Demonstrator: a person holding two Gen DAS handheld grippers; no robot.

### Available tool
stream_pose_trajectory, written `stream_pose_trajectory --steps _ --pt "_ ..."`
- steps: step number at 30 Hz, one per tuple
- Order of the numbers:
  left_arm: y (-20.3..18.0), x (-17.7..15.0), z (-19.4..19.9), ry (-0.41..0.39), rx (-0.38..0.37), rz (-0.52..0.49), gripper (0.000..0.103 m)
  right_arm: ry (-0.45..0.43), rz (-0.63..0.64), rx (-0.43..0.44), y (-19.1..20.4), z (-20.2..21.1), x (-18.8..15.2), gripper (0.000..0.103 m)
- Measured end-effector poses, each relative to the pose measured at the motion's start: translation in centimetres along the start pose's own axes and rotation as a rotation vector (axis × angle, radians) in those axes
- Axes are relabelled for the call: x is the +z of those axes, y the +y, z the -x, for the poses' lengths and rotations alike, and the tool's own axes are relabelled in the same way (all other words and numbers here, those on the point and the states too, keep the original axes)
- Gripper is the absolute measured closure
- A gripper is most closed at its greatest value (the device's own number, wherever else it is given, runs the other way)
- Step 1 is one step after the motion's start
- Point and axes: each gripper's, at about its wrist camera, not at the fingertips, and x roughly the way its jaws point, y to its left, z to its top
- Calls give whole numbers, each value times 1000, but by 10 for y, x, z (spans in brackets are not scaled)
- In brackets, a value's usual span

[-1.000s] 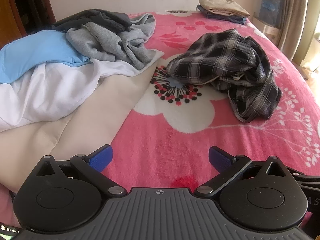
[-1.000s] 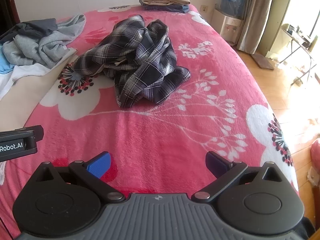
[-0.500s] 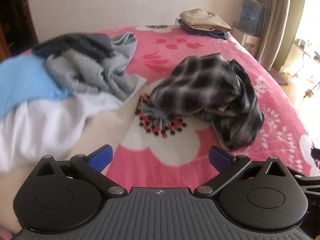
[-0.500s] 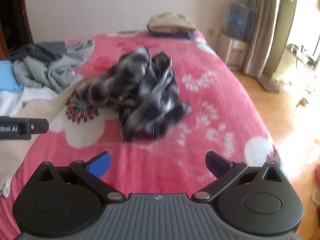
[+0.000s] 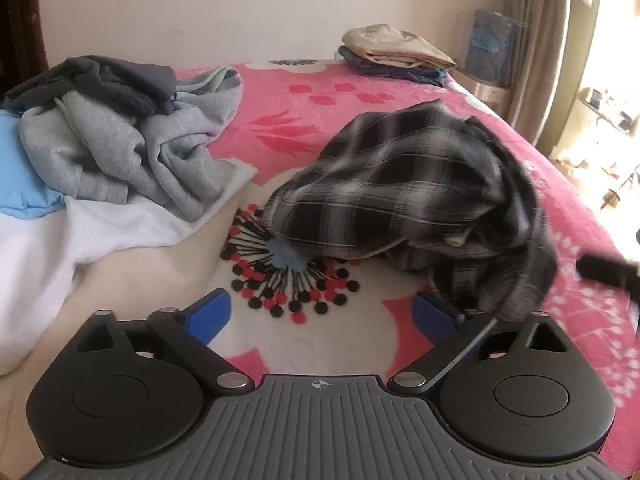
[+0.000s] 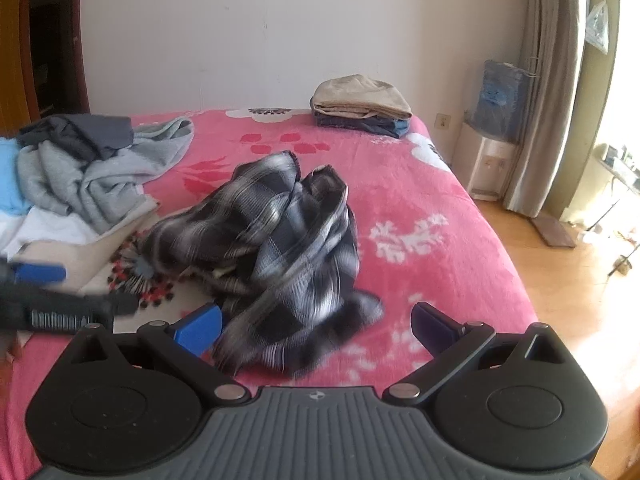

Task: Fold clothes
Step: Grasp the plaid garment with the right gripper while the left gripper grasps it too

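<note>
A crumpled black-and-white plaid shirt (image 5: 400, 200) lies in a heap in the middle of the pink floral bed (image 5: 320, 92). My left gripper (image 5: 322, 314) hovers just before the shirt's near left edge. Its jaws are wide and closing, with only the blanket between them, and the shirt's hem hangs by the right finger. My right gripper (image 6: 316, 326) is open over the shirt's (image 6: 280, 248) near corner, and that cloth shows between its blue fingers without being pressed. Each gripper shows blurred at the edge of the other's view.
A loose pile of grey (image 5: 120, 152), dark, blue and white garments lies at the left on a cream sheet. A folded stack (image 6: 360, 104) sits at the bed's far end. Right of the bed are a water dispenser (image 6: 492, 160), curtain and wooden floor.
Both grippers have moved forward toward the plaid shirt, which now fills more of each view. Both cameras have tilted up, showing more wall. The left gripper has come into the right wrist view.
</note>
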Motion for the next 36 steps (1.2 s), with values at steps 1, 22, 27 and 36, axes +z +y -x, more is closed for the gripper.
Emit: stream_pose_trajectory --steps 1,22,27,36 --pt "0 -2 -3 -15 4 -10 12 -8 -13 13 -2 -7 6 0" --pt "18 6 -55 -49 -16 162 87 167 -116 114 16 -189 100 69" --pt "26 -7 -34 -43 -19 211 89 110 -159 181 7 -117 74 83" --pt "45 -10 11 -41 -65 291 85 184 -203 327 11 11 -5 93"
